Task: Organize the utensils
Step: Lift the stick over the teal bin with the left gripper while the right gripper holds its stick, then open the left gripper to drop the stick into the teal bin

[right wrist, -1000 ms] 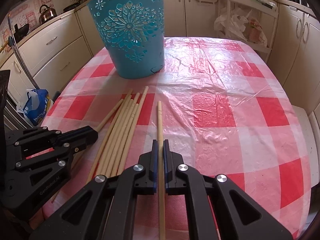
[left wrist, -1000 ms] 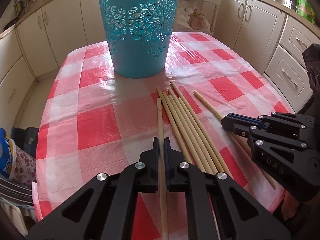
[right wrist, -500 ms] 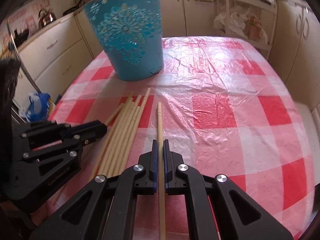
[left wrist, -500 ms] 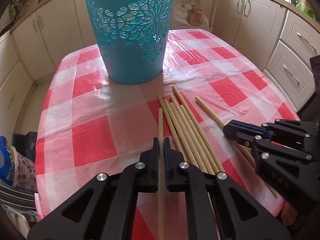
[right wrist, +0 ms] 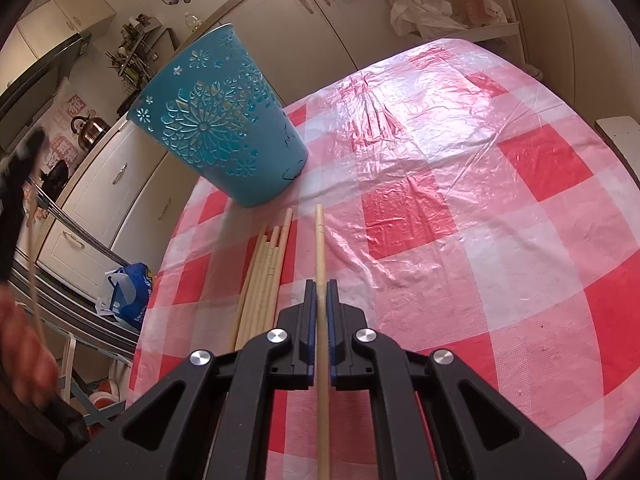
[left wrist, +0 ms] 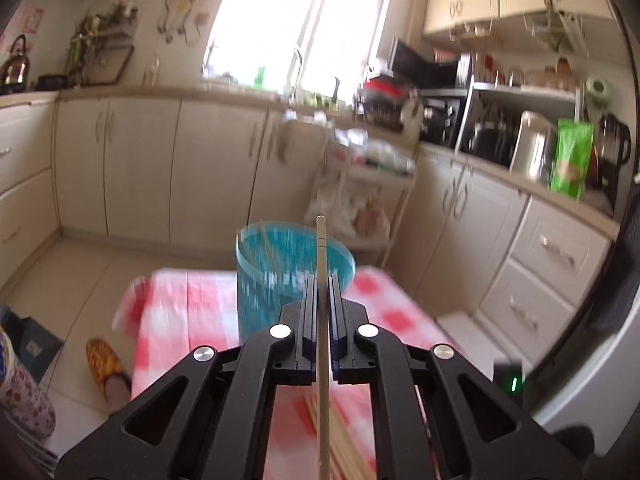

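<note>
My left gripper (left wrist: pixel 320 280) is shut on a wooden chopstick (left wrist: pixel 321 248) and holds it high, its tip level with the rim of the teal cut-out bucket (left wrist: pixel 260 280). A few chopsticks stand inside the bucket. My right gripper (right wrist: pixel 319 286) is shut on another chopstick (right wrist: pixel 319 240) low over the red-checked table (right wrist: pixel 460 208). Several loose chopsticks (right wrist: pixel 264 272) lie just left of it. The bucket (right wrist: pixel 218 120) stands beyond them. The left gripper shows blurred at the far left edge of the right wrist view (right wrist: pixel 18 184).
Kitchen cabinets (left wrist: pixel 140 168) ring the table. A cart with bags (left wrist: pixel 360 200) stands behind the bucket. A blue bag (right wrist: pixel 128 292) sits on the floor left of the table. More loose chopsticks (left wrist: pixel 340 440) lie below my left gripper.
My left gripper has lifted and tilted up with its chopstick, from table height to the level of the bucket rim. My right gripper has tilted and risen slightly, still holding its chopstick.
</note>
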A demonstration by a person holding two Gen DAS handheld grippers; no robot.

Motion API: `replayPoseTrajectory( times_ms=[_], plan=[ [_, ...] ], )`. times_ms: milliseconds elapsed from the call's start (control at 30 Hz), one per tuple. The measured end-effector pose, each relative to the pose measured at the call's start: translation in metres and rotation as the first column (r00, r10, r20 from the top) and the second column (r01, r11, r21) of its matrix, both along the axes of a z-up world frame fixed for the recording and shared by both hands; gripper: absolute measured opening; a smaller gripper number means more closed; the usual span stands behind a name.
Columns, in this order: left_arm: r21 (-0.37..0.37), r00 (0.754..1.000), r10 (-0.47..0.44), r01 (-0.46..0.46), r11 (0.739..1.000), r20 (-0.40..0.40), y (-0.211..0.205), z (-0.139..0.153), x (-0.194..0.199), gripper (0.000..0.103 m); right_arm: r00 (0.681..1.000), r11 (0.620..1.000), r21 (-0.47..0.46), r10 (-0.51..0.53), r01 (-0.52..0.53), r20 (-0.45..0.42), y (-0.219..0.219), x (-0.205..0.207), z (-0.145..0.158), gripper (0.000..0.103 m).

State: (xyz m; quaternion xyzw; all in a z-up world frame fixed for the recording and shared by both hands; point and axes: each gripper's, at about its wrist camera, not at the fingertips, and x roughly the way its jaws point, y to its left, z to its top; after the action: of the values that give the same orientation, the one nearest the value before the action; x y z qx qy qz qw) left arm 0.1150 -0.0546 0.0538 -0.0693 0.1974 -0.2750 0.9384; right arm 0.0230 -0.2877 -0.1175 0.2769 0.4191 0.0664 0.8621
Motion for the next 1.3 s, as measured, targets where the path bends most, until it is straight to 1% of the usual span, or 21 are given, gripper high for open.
replayPoseTrajectory(
  times_ms=[67, 133, 167, 267, 400, 533, 667, 767, 1033, 1200, 1300],
  plan=[
    [-0.035, 0.997, 0.026, -0.024, 0.999, 0.068, -0.004, 0.022, 0.014, 0.004, 1.000, 1.000, 0.004, -0.003, 0.003, -0.001, 0.000, 0.000, 0.000, 0.006],
    [-0.055, 0.993, 0.047, -0.041, 0.998, 0.108, -0.010, 0.035, 0.028, 0.004, 1.000, 1.000, 0.008, -0.009, 0.009, -0.001, -0.002, -0.001, -0.001, 0.006],
    [-0.072, 0.990, 0.063, -0.054, 0.996, 0.127, -0.016, 0.043, 0.041, 0.004, 1.000, 1.000, 0.012, -0.013, 0.013, -0.001, -0.005, -0.002, -0.002, 0.006],
    [-0.103, 0.984, 0.088, -0.073, 0.992, 0.155, -0.027, 0.063, 0.064, 0.004, 1.000, 1.000, 0.018, -0.022, 0.022, -0.004, -0.009, -0.002, -0.004, 0.006],
    [-0.125, 0.974, 0.124, -0.102, 0.987, 0.190, -0.043, 0.073, 0.090, 0.005, 1.000, 0.999, 0.030, -0.025, 0.026, -0.018, -0.010, 0.001, -0.009, 0.006],
    [-0.122, 0.972, 0.157, -0.137, 0.983, 0.173, -0.057, 0.062, 0.117, 0.005, 0.999, 0.998, 0.050, -0.022, 0.024, -0.028, -0.012, 0.004, -0.012, 0.006],
    [-0.102, 0.976, 0.171, -0.158, 0.982, 0.135, -0.065, 0.036, 0.132, 0.005, 0.999, 0.998, 0.060, -0.017, 0.019, -0.031, -0.012, 0.007, -0.013, 0.006],
    [-0.067, 0.976, 0.177, -0.169, 0.983, 0.128, -0.069, 0.019, 0.136, 0.005, 0.999, 0.998, 0.061, -0.014, 0.016, -0.034, -0.011, 0.009, -0.013, 0.006],
    [0.029, 0.983, 0.145, -0.149, 0.988, 0.111, -0.071, -0.015, 0.117, 0.005, 0.999, 0.998, 0.055, -0.011, 0.012, -0.034, -0.010, 0.010, -0.013, 0.006],
    [0.036, 0.985, 0.150, -0.154, 0.988, 0.079, -0.058, -0.029, 0.104, 0.005, 0.999, 0.998, 0.056, -0.011, 0.012, -0.034, -0.010, 0.010, -0.013, 0.006],
    [0.049, 0.987, 0.141, -0.145, 0.988, 0.073, -0.052, -0.034, 0.096, 0.010, 0.999, 0.998, 0.057, -0.010, 0.012, -0.033, -0.010, 0.010, -0.013, 0.006]
  ],
)
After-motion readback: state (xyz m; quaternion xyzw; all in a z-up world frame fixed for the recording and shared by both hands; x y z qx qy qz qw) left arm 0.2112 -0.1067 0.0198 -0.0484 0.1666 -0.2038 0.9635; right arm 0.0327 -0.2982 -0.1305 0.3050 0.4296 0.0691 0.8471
